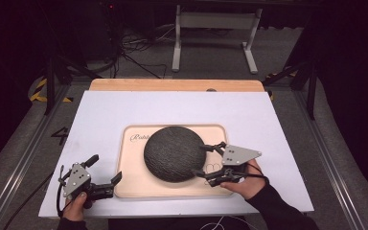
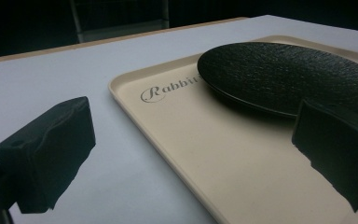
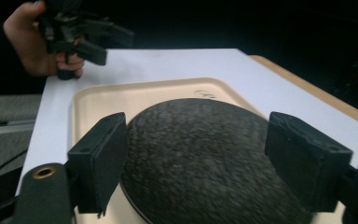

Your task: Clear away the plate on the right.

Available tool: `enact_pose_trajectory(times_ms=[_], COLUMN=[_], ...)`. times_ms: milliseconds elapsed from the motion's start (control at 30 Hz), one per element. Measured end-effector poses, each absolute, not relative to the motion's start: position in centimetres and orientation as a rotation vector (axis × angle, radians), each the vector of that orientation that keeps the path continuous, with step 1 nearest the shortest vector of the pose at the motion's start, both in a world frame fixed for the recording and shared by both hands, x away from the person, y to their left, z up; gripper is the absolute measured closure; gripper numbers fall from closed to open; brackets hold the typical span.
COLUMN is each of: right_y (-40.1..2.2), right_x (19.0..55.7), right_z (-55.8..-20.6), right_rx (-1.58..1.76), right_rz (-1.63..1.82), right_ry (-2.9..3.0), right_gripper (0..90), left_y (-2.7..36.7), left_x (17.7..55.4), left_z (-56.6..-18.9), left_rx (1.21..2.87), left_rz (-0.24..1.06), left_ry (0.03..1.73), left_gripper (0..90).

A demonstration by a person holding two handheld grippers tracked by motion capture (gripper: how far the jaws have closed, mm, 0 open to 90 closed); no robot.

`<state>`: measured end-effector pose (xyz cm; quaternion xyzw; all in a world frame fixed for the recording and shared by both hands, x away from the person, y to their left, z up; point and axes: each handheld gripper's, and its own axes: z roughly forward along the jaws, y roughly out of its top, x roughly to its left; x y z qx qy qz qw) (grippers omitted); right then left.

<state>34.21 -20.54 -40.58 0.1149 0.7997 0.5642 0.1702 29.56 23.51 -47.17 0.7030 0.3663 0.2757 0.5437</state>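
A dark, round, rough-textured plate point(image 1: 175, 153) lies on a beige tray point(image 1: 134, 184) printed with "Rabbit" in the middle of the white table. My right gripper point(image 1: 200, 160) is open at the plate's right edge, one jaw on either side of the rim. In the right gripper view the plate point(image 3: 196, 140) lies between the jaws of that gripper point(image 3: 203, 161), which are apart from it. My left gripper point(image 1: 108, 167) stands open at the tray's front left corner. In the left gripper view its jaws point(image 2: 193, 154) frame the tray point(image 2: 177, 121), with the plate point(image 2: 284, 74) beyond.
The white table top point(image 1: 100, 120) has a wooden strip point(image 1: 172, 85) along its far edge. Behind it on the floor stand a metal frame point(image 1: 215, 33) and loose cables point(image 1: 134, 52). Dark stands flank the table on both sides.
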Motion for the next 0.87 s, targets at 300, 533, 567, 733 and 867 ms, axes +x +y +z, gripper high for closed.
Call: enact_pose_trajectory(times_ms=[300, 533, 567, 733, 867], right_y=[-27.8, -30.9, -31.1, -31.9, -32.2], right_x=[35.2, 36.6, 36.6, 36.9, 37.2], right_z=[-41.5, -43.5, -43.8, -45.0, -45.6], right_rx=[0.562, 0.672, 0.686, 0.758, 0.790], right_rz=[1.688, 1.645, 1.639, 1.666, 1.681], right_ry=[2.124, 2.058, 2.055, 2.030, 2.017], right_gripper=[14.8, 12.6, 12.5, 12.9, 12.7], left_y=[23.5, 23.5, 23.5, 23.5, 23.5], left_x=[29.6, 29.6, 29.6, 29.5, 29.5], left_z=[-47.2, -47.2, -47.2, -47.2, -47.2], left_rx=[1.672, 1.668, 1.666, 1.665, 1.667], left_rz=[0.655, 0.654, 0.653, 0.655, 0.657], left_ry=[0.872, 0.868, 0.869, 0.866, 0.863], left_gripper=[0.3, 0.3, 0.3, 0.3, 0.3])
